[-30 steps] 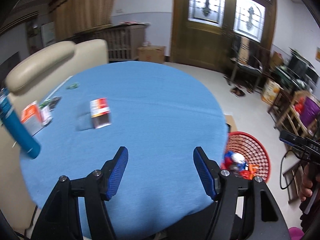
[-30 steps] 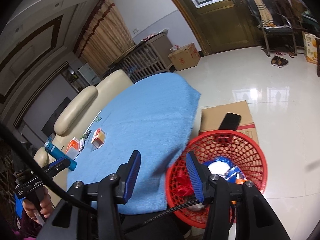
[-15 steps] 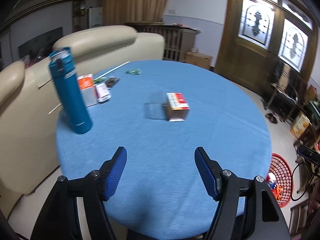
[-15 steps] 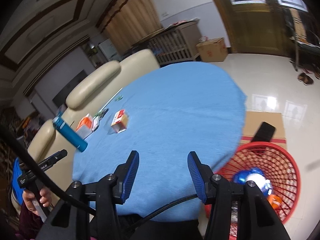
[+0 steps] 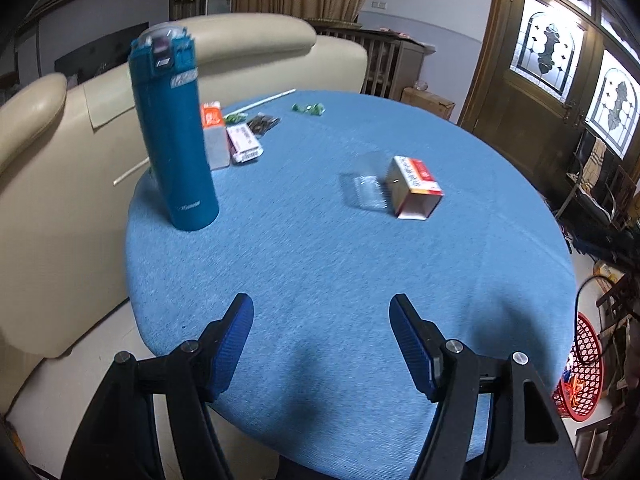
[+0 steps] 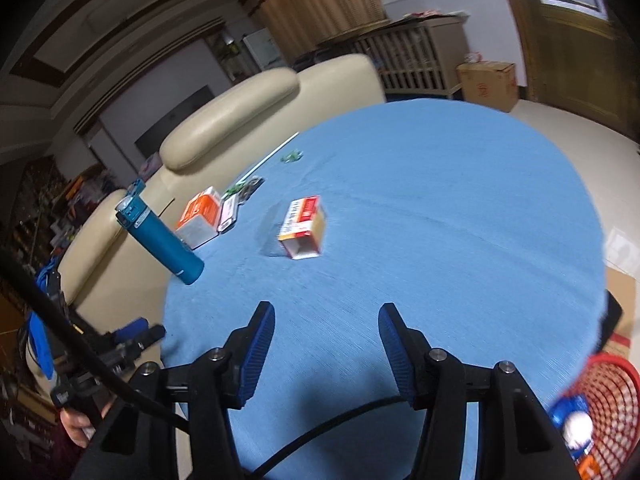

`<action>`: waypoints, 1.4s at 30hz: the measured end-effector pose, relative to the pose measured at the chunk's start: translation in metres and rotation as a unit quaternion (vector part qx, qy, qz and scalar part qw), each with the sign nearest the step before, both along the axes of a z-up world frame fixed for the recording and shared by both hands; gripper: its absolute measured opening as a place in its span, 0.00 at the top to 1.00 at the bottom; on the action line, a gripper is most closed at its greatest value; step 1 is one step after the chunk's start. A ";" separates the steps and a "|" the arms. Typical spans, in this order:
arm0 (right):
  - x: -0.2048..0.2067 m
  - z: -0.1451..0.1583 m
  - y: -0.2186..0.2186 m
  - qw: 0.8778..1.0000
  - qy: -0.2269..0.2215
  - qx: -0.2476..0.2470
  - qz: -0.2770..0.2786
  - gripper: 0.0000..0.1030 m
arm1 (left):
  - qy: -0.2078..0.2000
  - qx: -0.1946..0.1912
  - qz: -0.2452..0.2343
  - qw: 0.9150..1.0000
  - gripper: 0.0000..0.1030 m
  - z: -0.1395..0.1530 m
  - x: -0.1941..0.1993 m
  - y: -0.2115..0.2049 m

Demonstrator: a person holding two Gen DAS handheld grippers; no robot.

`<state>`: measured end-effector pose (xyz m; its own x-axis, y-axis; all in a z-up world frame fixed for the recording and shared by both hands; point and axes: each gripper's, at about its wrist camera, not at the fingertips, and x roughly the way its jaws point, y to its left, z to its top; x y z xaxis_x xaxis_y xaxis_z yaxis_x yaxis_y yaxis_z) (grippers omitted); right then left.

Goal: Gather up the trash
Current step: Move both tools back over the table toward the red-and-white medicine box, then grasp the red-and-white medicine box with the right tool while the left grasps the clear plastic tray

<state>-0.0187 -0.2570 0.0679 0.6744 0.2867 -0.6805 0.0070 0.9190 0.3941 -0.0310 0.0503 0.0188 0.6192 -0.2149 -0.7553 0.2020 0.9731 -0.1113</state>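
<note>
Right wrist: basket (image 6: 612, 408) holds trash.

One round table with a blue cloth (image 5: 340, 280) fills the middle of both views. On it stands one teal flask (image 5: 176, 136), at the left of the left wrist view. There are two cardboard cartons: one open-ended red and white carton (image 5: 414, 188) right of centre, and one orange and white carton (image 6: 200, 216) behind the flask. One clear plastic tray (image 5: 364, 194) lies touching the open carton. One pink and white packet (image 5: 244, 144), one dark packet (image 5: 263, 123) and one green wrapper (image 5: 308, 108) lie toward the top. One white straw (image 5: 260, 102) lies along the far edge. One red basket (image 6: 604, 408) sits at lower right.
</note>
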 end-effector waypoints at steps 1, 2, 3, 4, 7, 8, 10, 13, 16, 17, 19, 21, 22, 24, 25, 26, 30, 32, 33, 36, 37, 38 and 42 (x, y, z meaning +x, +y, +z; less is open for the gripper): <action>0.008 -0.001 0.004 1.000 0.002 -0.001 0.003 0.44 | 0.004 -0.001 0.004 1.000 0.31 -0.004 0.003 0.004; 0.021 -0.004 0.010 1.000 0.006 -0.003 0.006 0.44 | 0.007 -0.001 0.006 1.000 0.31 -0.006 0.005 0.007; 0.030 -0.006 0.014 1.000 0.009 -0.004 0.009 0.44 | 0.010 -0.002 0.010 1.000 0.31 -0.009 0.007 0.011; 0.046 -0.009 0.021 1.000 0.013 -0.008 0.012 0.44 | 0.012 -0.002 0.014 1.000 0.31 -0.012 0.008 0.015; 0.079 -0.017 0.037 0.999 0.026 -0.014 0.019 0.44 | 0.016 0.004 0.025 1.000 0.31 -0.017 0.012 0.026; 0.090 -0.019 0.042 0.999 0.029 -0.016 0.021 0.44 | 0.017 0.005 0.027 0.999 0.31 -0.018 0.013 0.028; 0.108 -0.025 0.050 0.999 0.036 -0.024 0.023 0.44 | 0.018 0.010 0.035 0.999 0.31 -0.022 0.014 0.035; 0.134 -0.035 0.061 0.998 0.048 -0.035 0.022 0.44 | 0.018 0.019 0.044 0.999 0.31 -0.026 0.016 0.043; 0.160 -0.046 0.071 0.997 0.060 -0.046 0.017 0.44 | 0.020 0.024 0.052 0.998 0.31 -0.030 0.019 0.052; 0.165 -0.050 0.072 0.997 0.063 -0.049 0.016 0.44 | 0.021 0.024 0.054 0.998 0.31 -0.031 0.020 0.054; 0.178 -0.058 0.075 0.996 0.071 -0.057 0.012 0.44 | 0.025 0.021 0.057 0.998 0.31 -0.034 0.022 0.058; 0.188 -0.068 0.077 0.995 0.080 -0.065 0.011 0.44 | 0.028 0.019 0.059 0.998 0.31 -0.035 0.023 0.061; 0.190 -0.070 0.077 0.994 0.083 -0.068 0.010 0.44 | 0.028 0.019 0.059 0.998 0.31 -0.036 0.024 0.062; 0.196 -0.077 0.077 0.993 0.091 -0.069 0.009 0.44 | 0.030 0.020 0.058 0.998 0.31 -0.036 0.025 0.062; 0.197 -0.080 0.077 0.993 0.094 -0.067 0.009 0.44 | 0.030 0.020 0.056 0.998 0.31 -0.037 0.026 0.061; 0.199 -0.082 0.077 0.993 0.098 -0.070 0.010 0.44 | 0.030 0.021 0.055 0.998 0.31 -0.037 0.026 0.060; 0.206 -0.091 0.079 0.990 0.111 -0.082 0.013 0.44 | 0.031 0.022 0.048 0.998 0.31 -0.036 0.030 0.055; 0.207 -0.097 0.076 0.990 0.116 -0.079 0.010 0.46 | 0.029 0.023 0.045 0.998 0.31 -0.033 0.032 0.052; 0.207 -0.099 0.072 0.990 0.118 -0.074 0.006 0.50 | 0.026 0.024 0.042 0.998 0.31 -0.032 0.033 0.050; 0.204 -0.100 0.063 0.991 0.113 -0.069 -0.001 0.52 | 0.023 0.022 0.029 0.999 0.31 -0.025 0.040 0.041; 0.202 -0.099 0.059 0.992 0.111 -0.065 -0.005 0.52 | 0.021 0.022 0.023 0.999 0.31 -0.022 0.044 0.036; 0.199 -0.099 0.053 0.992 0.109 -0.058 -0.008 0.52 | 0.019 0.022 0.019 0.999 0.31 -0.020 0.047 0.031; 0.183 -0.093 0.032 0.994 0.099 -0.042 -0.019 0.52 | 0.016 0.016 -0.007 1.000 0.31 -0.010 0.069 0.006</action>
